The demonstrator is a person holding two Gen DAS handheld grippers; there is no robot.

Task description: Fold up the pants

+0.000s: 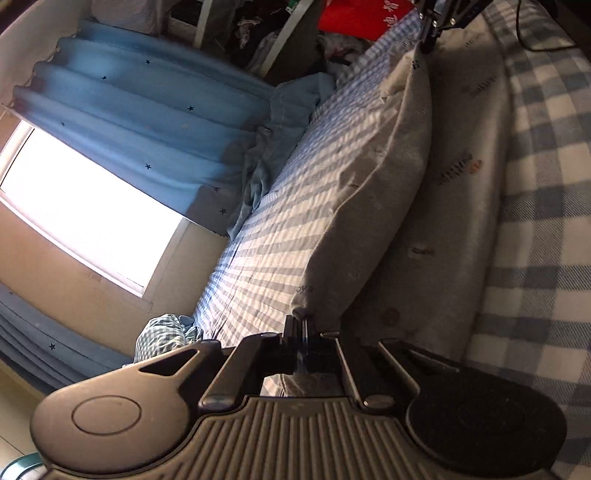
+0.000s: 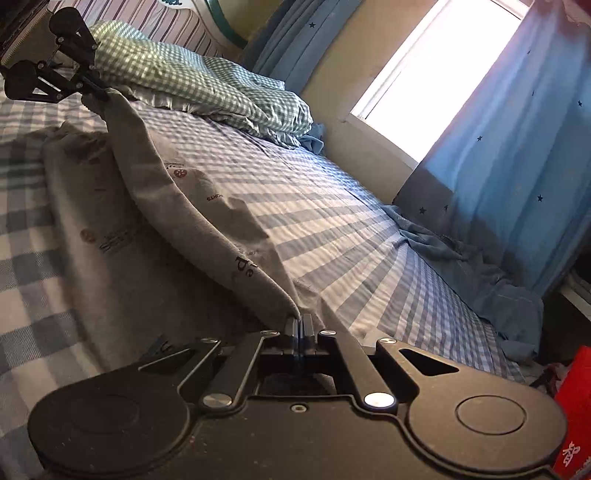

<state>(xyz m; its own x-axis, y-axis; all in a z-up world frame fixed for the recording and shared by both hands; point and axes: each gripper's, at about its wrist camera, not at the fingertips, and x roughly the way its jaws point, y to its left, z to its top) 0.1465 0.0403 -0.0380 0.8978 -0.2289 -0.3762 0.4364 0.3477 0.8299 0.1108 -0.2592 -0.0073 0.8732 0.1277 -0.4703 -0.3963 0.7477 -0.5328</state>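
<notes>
Grey printed pants [image 1: 373, 199] lie on the checked bed, one long edge lifted off it. My left gripper [image 1: 300, 325] is shut on one end of that lifted edge. My right gripper [image 2: 300, 320] is shut on the other end. The lifted fold [image 2: 177, 192] hangs taut between the two grippers while the rest of the pants [image 2: 96, 236] lies flat beneath. The right gripper shows at the top of the left wrist view [image 1: 430, 38]. The left gripper shows at the top left of the right wrist view [image 2: 101, 94].
The blue-and-white checked bed sheet [image 2: 332, 240] spreads around the pants. A green checked pillow [image 2: 207, 88] lies at the head. Blue cloth [image 2: 480, 266] is bunched along the far edge under blue star curtains [image 1: 129, 110] and a bright window [image 2: 436, 74]. Red bag [image 1: 362, 14] beyond.
</notes>
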